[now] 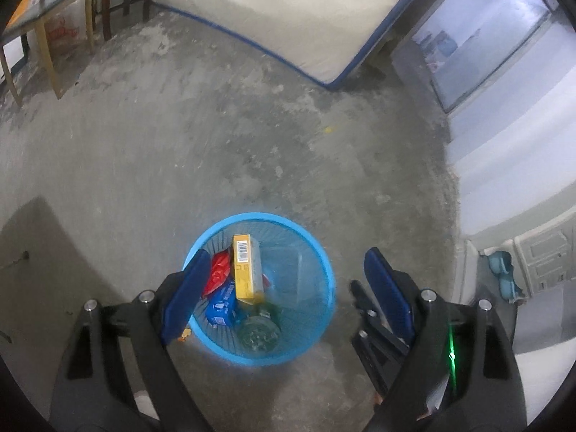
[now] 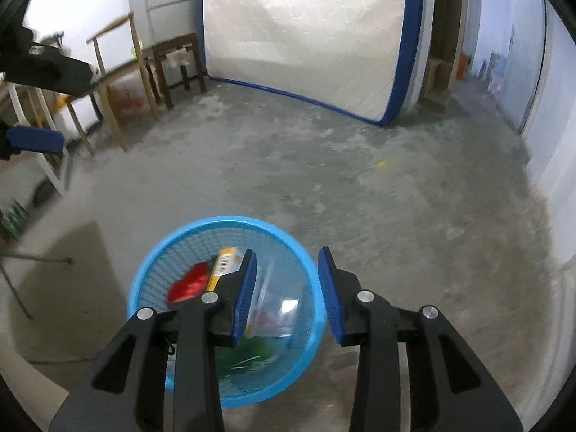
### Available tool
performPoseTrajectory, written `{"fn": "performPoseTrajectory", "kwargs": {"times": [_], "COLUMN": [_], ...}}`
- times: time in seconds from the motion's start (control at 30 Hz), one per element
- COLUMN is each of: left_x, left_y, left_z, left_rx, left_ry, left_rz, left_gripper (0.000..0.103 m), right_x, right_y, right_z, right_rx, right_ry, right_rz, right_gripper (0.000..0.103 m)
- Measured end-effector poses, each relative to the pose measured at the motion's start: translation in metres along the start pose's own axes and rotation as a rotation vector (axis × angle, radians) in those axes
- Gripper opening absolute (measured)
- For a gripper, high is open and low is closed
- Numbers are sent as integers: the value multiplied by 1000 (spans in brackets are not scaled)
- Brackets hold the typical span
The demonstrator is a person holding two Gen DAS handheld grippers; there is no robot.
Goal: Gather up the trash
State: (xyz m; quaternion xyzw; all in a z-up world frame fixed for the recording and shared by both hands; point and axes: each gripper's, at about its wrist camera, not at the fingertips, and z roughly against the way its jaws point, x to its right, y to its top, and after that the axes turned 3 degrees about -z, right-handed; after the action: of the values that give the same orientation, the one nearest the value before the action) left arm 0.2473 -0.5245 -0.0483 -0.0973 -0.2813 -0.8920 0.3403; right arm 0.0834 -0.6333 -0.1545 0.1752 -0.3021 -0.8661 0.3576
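In the left wrist view the left gripper (image 1: 284, 280) stands wide with nothing between its blue pads, its arms cut off by the lower edge of the frame; part of the right gripper's black body shows just inside its right finger at lower right. Between and below the pads sits the blue mesh wastebasket (image 1: 320, 259) on the concrete floor (image 1: 252, 144), lower centre, holding a yellow carton (image 1: 246, 270) with a barcode, a red wrapper (image 1: 217, 273), a blue packet (image 1: 223, 306), a clear plastic container (image 1: 288, 277) and a dark round item at the bottom that is hard to make out. In the right wrist view the right gripper (image 2: 288, 288) hangs over the same basket, its jaws partly apart and gripping nothing; a clear plastic bag (image 2: 270, 309), blurred, lies in the basket beneath the gap, and the left finger hides part of the carton. A small yellow scrap (image 1: 327, 130) lies on the floor farther off, right of centre. Beyond, a white mattress (image 2: 306, 36) with blue edging leans at top centre, and wooden furniture (image 2: 118, 72) stands at upper left, partly cut off.
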Motion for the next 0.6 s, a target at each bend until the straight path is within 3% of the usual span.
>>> {"fn": "performPoseTrajectory", "kwargs": {"times": [0.1, 0.17, 0.37, 0.5, 0.6], "left_x": [3, -1, -35, -71, -98], "left_y": [-7, -18, -66, -110, -146], "left_z": [38, 76, 181, 236, 269], "left_rx": [34, 74, 184, 230, 277], "left_ry": [-39, -58, -31, -32, 7], "left_rz": [-18, -31, -36, 33, 93], "left_gripper": [83, 83, 85, 86, 86], "right_x": [5, 4, -12, -32, -48], "right_y": [-2, -6, -18, -24, -29], "right_z": [-13, -27, -77, -104, -111], "right_rx": [-99, -161, -300, -354, -359], "right_ry": [139, 165, 71, -25, -116], "right_rz": [-72, -89, -25, 81, 197], "right_gripper": [35, 35, 34, 13, 5]}}
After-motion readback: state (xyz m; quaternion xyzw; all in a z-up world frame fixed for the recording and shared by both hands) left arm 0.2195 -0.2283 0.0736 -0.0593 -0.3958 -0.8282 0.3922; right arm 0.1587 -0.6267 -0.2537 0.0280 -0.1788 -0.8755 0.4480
